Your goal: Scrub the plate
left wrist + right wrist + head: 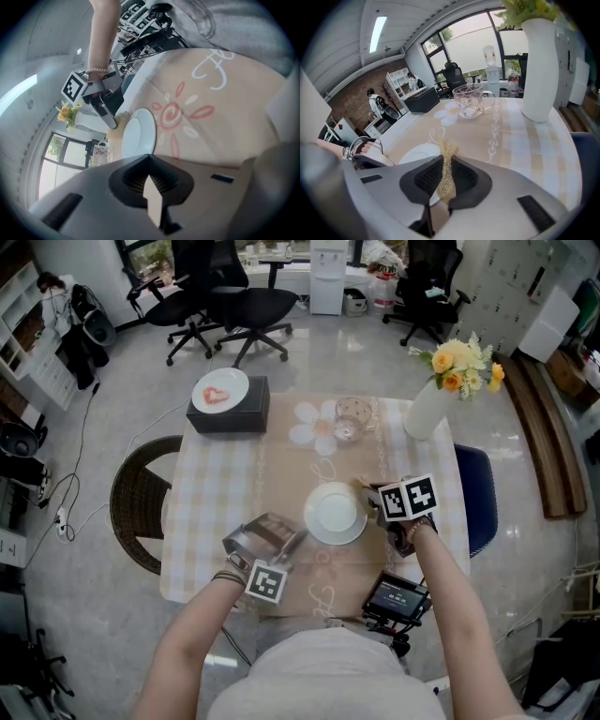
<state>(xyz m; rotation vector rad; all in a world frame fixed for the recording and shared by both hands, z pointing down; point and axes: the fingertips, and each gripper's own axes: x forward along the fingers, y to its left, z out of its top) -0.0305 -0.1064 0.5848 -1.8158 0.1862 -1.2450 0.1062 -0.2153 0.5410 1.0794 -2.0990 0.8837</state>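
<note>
My left hand-held gripper [292, 538] is just left of the plate [335, 512], jaws together on nothing, tips toward its left rim. The round plate lies flat and empty on the bench [211, 493], well in from every edge. My right hand-held gripper [380, 495] pinches a fibrous scrub pad [449, 152] lengthwise, its free end pointing at the plate's right rim. Bare runner separates the plate from a glass cup [352, 416].

Tabletop [211, 512] count. Plates: 2 (central plate [335, 513], red-marked plate [220, 389]). Black box [230, 415]: 1. Glass cup [352, 416]: 1. Vase [427, 411]: 1. Scrub pad [446, 173]: 1. Tongs: 2 (left tongs [296, 538], right tongs [369, 490]).
</note>
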